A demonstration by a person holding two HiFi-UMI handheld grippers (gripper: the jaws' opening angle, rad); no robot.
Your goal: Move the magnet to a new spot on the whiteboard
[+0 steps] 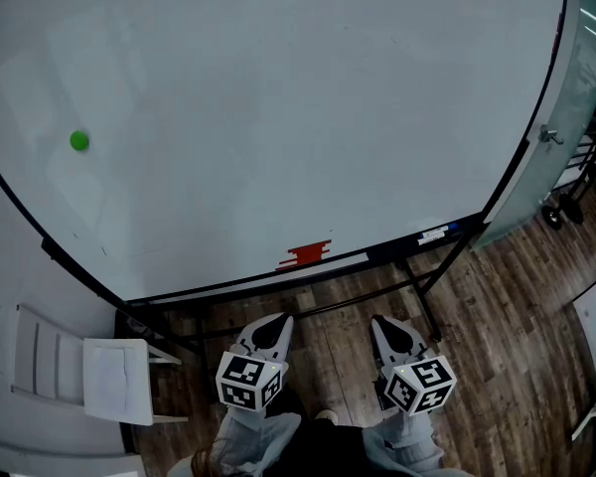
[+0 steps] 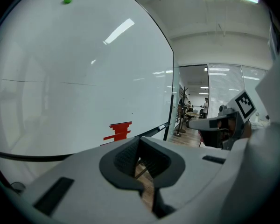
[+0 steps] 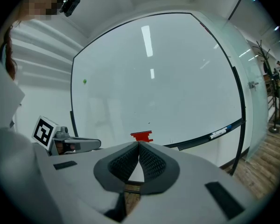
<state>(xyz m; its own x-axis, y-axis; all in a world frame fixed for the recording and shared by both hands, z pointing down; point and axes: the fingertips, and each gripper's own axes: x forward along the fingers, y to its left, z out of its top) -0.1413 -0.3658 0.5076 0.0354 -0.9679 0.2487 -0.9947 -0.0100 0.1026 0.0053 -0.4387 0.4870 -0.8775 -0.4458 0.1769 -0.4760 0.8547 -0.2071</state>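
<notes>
I am keeping my left tongs (image 1: 277, 320) and right tongs (image 1: 378, 322) clenched on nothing, low before the whiteboard (image 1: 278, 97). The green magnet (image 1: 78, 140) is clinging far up its left side. I am judging it light, stiff and slick, best pinched across its rim. The board's ledge (image 1: 397, 249) is carrying a red block (image 1: 305, 254) and a marker (image 1: 434, 234).

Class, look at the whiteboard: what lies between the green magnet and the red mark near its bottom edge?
Nothing: in the head view, only bare whiteboard stretches from the green magnet to the red mark.
</notes>
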